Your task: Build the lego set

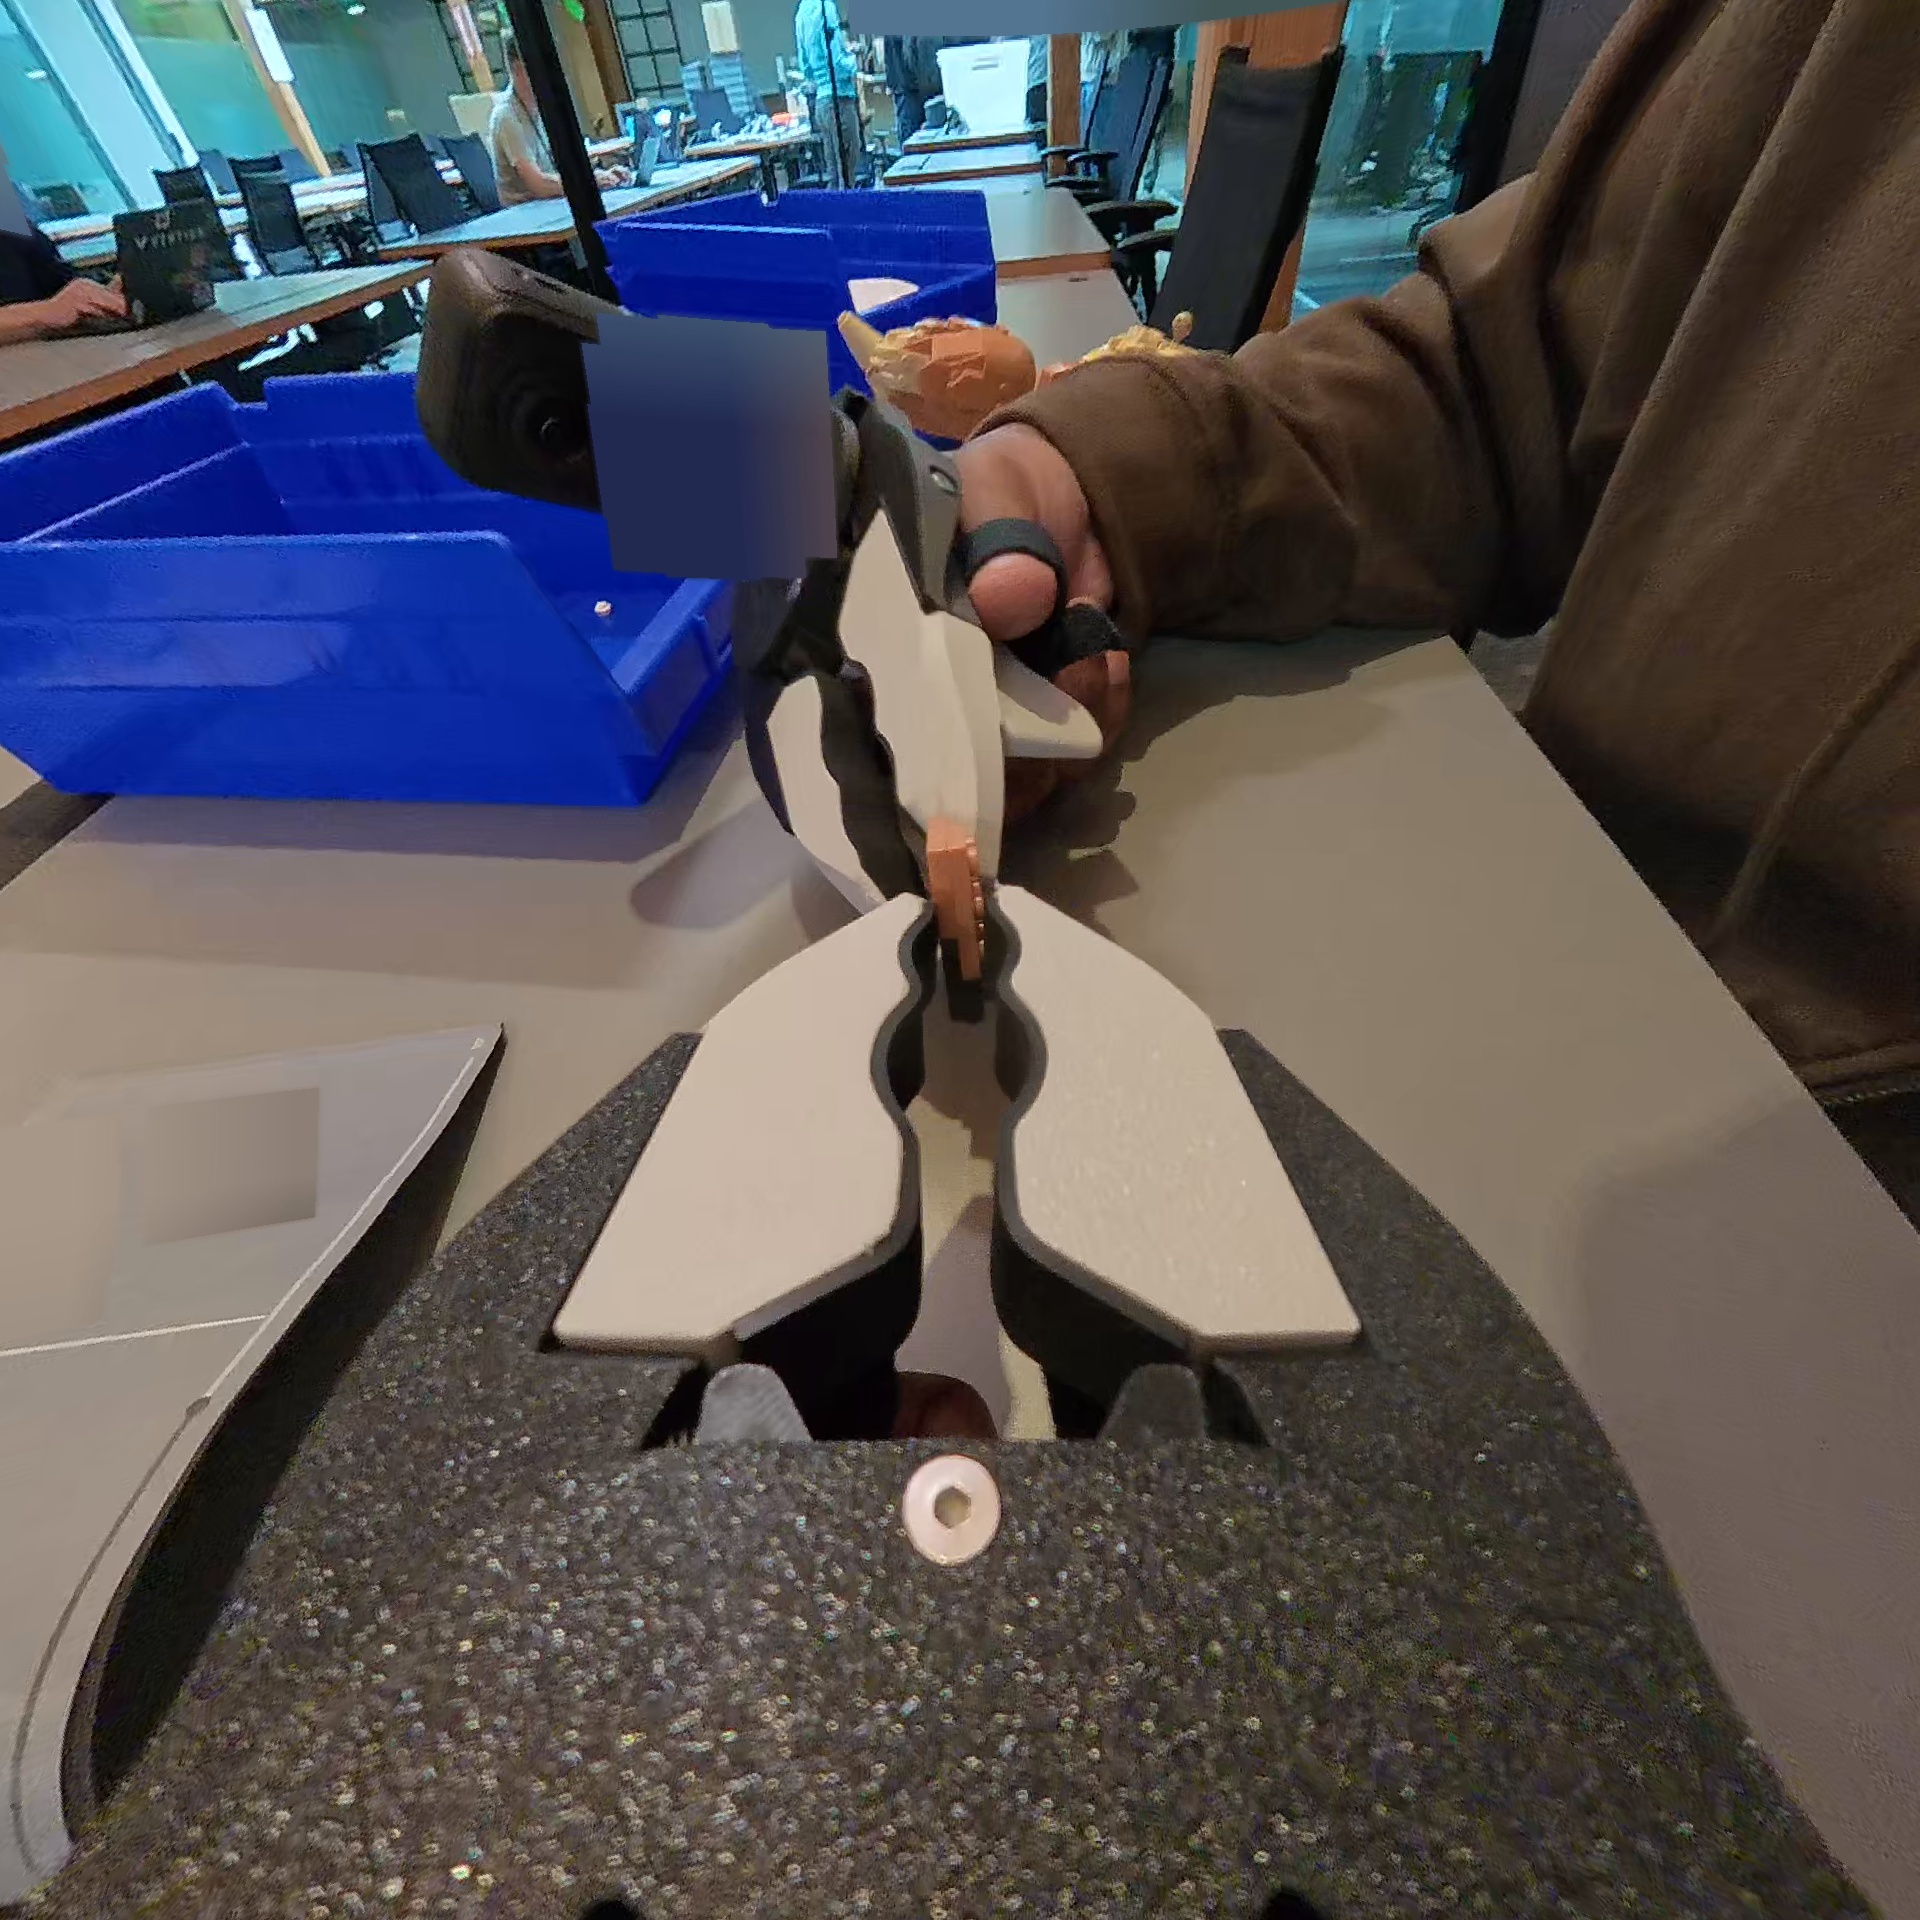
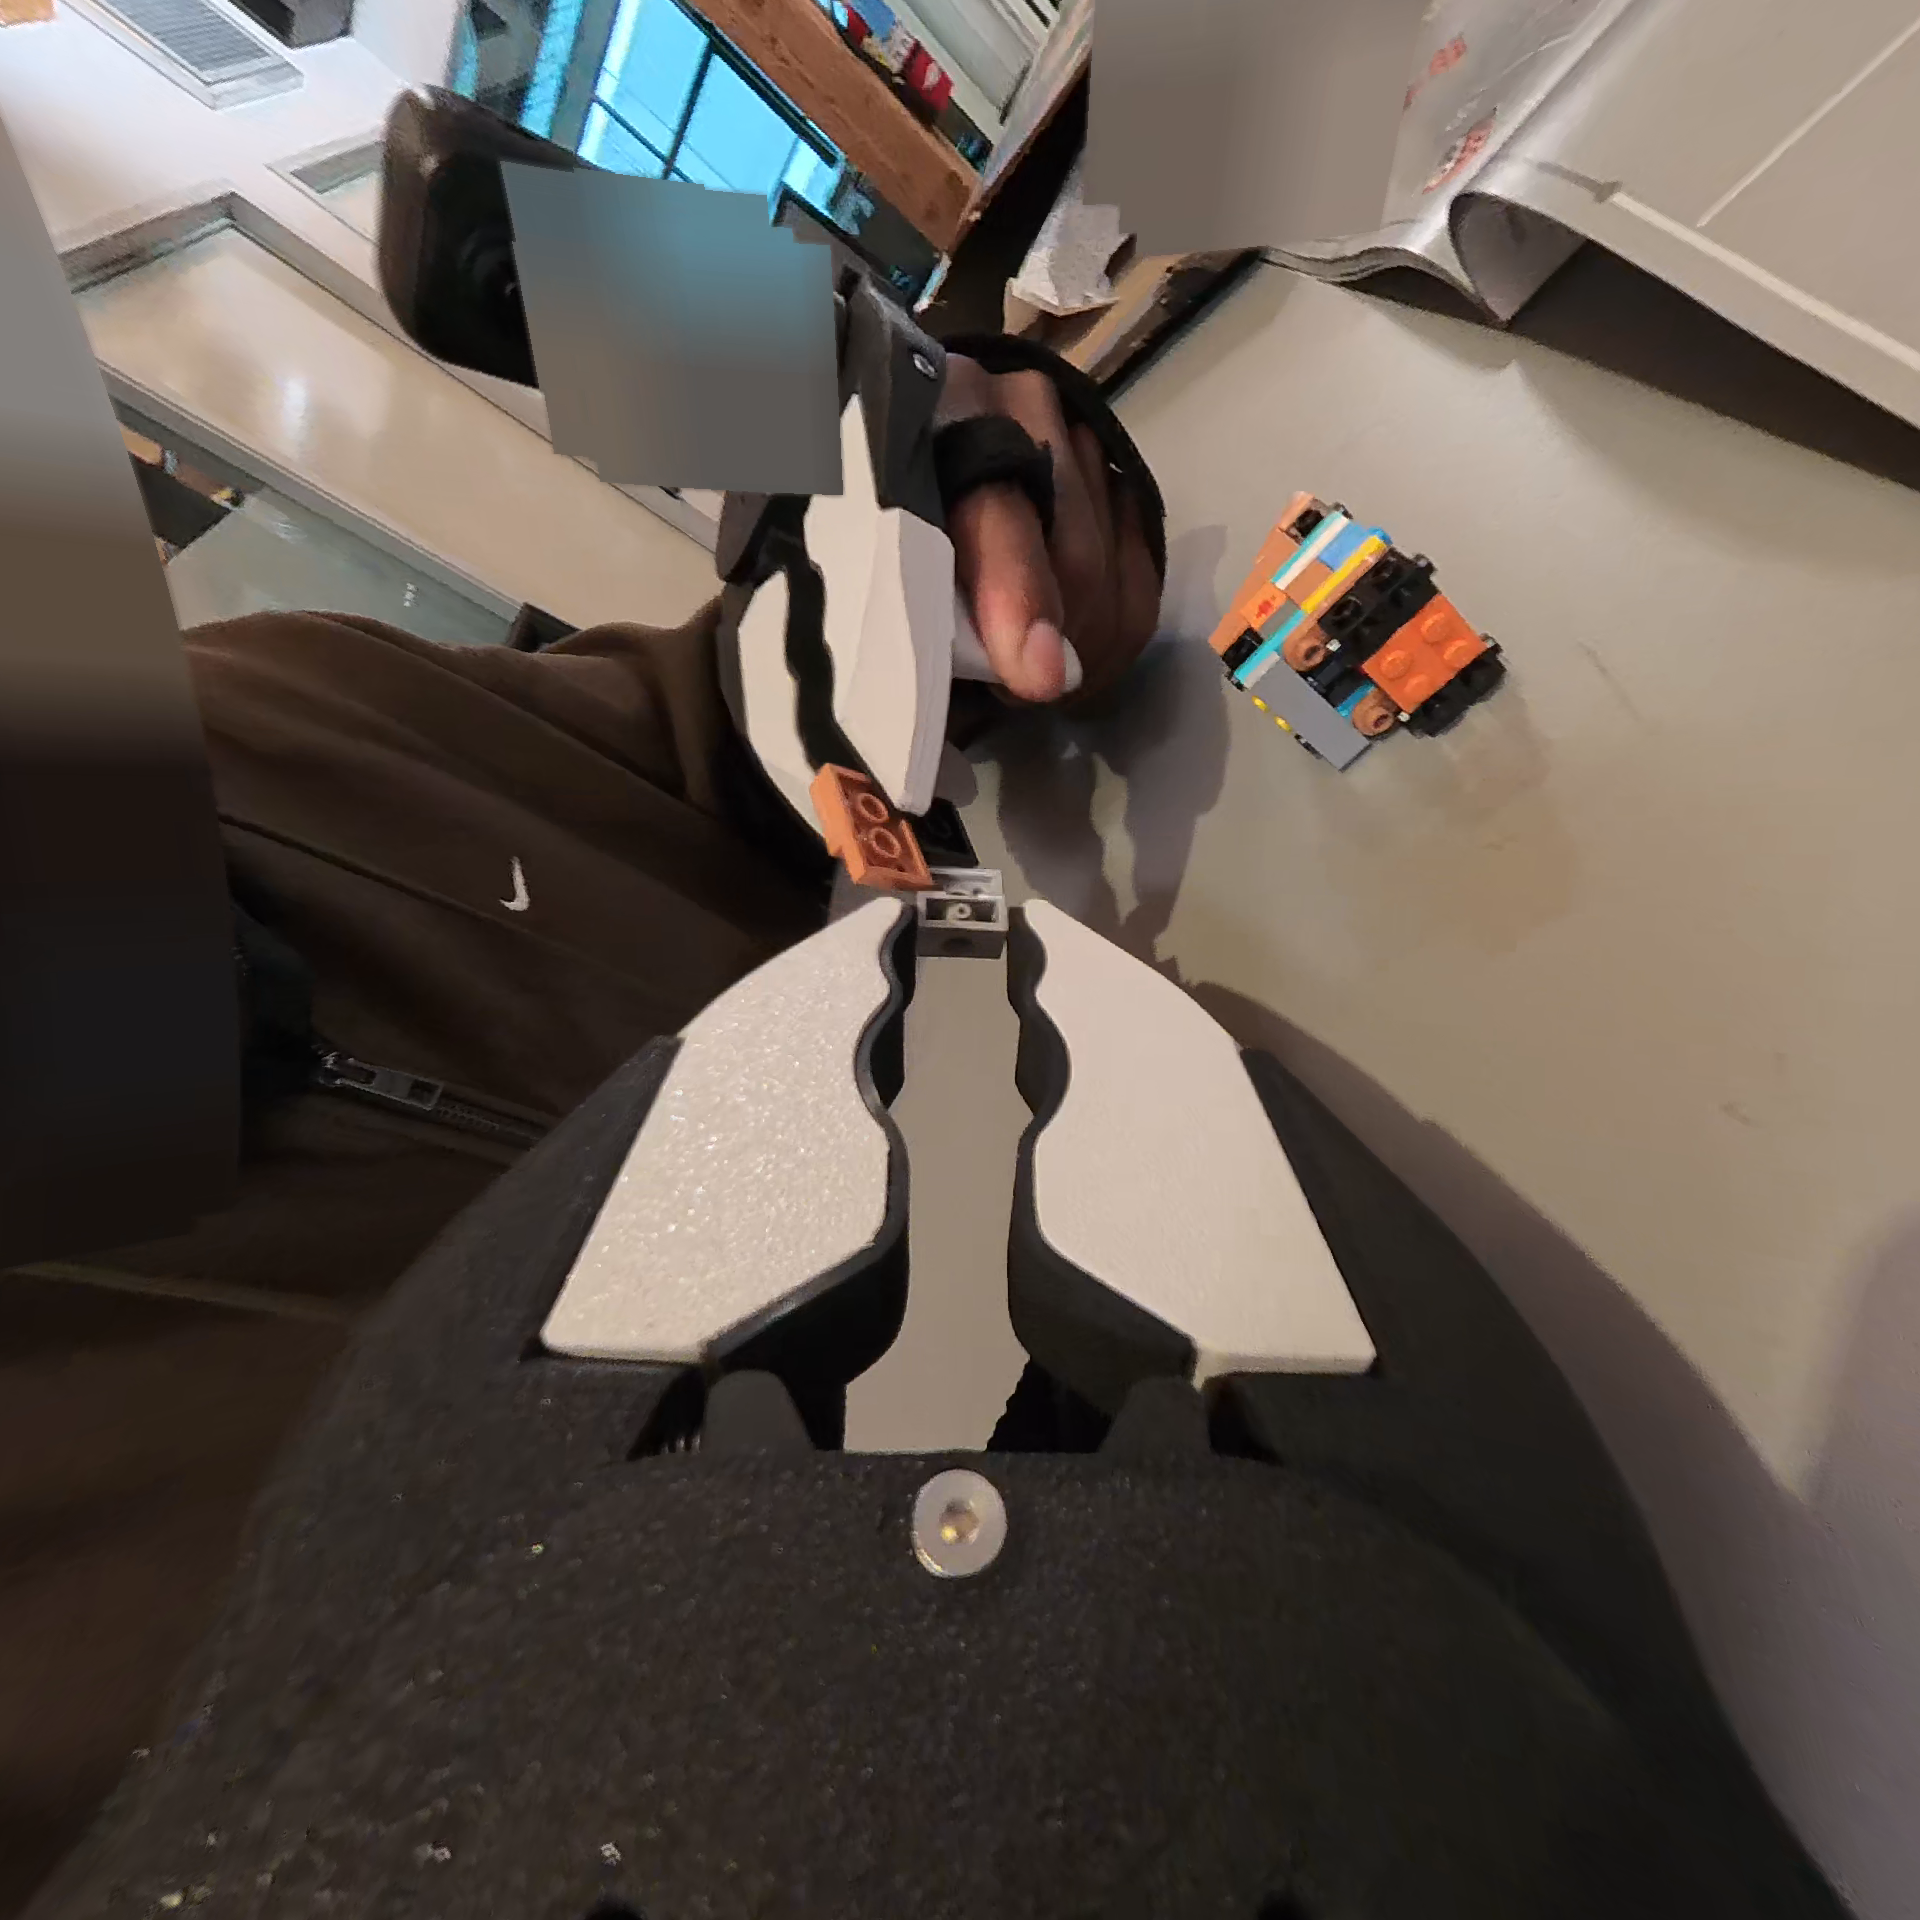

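Right now the action is all in the air between the two tools. The left gripper (image 1: 961, 966) is clamped on a small tan brick with a black piece (image 2: 948, 831) stuck to it, and the right gripper (image 2: 961, 914) is clamped on a little grey brick (image 2: 964, 920). The tan brick (image 2: 871, 840) and the grey one are tip to tip, touching or just about, so my guess is the grey one is getting pressed onto that little sub-assembly. I can't tell whether it's actually seated yet.

The main build (image 2: 1351, 634) sits on the grey worktop (image 2: 1558, 1039) well off to the side, lying on its side: a chunky block of orange, black, tan, blue and grey pieces, already many pieces deep.

Further out there's an open instruction booklet (image 2: 1662, 156) at the far edge, and two blue bins (image 1: 312, 623) behind the grippers in the left wrist view. One shows a single tiny part inside; the rest of the bins I can't see into. Some brownish lumpy thing (image 1: 956, 364) sits behind the sleeve; can't make out what it is.

So roughly: body partly built, small sub-assembly in hand, joining it to the body still left.
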Motion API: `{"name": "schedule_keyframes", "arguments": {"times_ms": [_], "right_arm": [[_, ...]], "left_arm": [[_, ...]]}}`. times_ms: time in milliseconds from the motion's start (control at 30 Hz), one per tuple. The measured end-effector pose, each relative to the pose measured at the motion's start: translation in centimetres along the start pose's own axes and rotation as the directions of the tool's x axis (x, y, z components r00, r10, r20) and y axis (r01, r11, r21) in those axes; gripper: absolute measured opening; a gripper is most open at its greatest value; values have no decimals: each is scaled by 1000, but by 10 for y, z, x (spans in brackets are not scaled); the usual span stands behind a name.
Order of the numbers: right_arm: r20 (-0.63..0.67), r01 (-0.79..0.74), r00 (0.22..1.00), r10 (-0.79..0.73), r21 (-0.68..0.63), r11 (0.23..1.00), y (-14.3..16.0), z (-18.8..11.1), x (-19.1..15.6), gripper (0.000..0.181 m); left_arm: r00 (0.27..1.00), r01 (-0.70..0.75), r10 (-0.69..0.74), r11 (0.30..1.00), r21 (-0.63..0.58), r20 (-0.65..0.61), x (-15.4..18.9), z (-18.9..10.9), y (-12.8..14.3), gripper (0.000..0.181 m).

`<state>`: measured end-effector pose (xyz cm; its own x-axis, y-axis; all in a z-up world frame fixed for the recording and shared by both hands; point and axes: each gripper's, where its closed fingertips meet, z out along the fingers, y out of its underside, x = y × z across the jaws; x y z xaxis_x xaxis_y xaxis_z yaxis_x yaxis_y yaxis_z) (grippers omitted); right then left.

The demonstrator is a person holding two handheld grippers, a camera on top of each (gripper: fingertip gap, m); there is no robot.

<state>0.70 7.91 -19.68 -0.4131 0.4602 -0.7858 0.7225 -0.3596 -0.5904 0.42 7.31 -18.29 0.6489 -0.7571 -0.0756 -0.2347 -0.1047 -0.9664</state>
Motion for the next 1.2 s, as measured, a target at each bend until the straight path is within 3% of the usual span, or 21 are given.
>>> {"name": "schedule_keyframes", "arguments": {"times_ms": [300, 500, 600, 667, 733, 1000, 1200], "right_arm": [[-293, 140, 937, -191, -187, 972, 18, -3, 33, 16], [-206, 115, 967, -148, -166, 979, 21, 0, 21, 16], [-193, 93, 973, -126, -171, 981, 24, 0, 21, 16], [-200, 91, 972, -126, -177, 980, 24, 0, 22, 16], [-203, 90, 971, -128, -183, 979, 26, 0, 22, 16], [-197, 76, 974, -110, -171, 982, 25, 1, 21, 16], [-156, 65, 984, -87, -143, 988, 23, 3, 15, 16]], "left_arm": [[999, 26, -20, 990, -142, 44, -7, 2, 19, 8], [999, -18, 25, 949, -316, 19, -1, 3, 44, 8], [977, 180, -208, 915, -360, -40, 14, 3, 50, 8], [918, 349, -396, 845, -406, -35, 20, 2, 57, 8], [893, 398, -449, 809, -432, -19, 19, 2, 63, 8], [924, 374, -365, 805, -460, 112, 1, -4, 73, 15], [965, 261, -245, 845, -466, 95, -1, -10, 63, 21]]}}
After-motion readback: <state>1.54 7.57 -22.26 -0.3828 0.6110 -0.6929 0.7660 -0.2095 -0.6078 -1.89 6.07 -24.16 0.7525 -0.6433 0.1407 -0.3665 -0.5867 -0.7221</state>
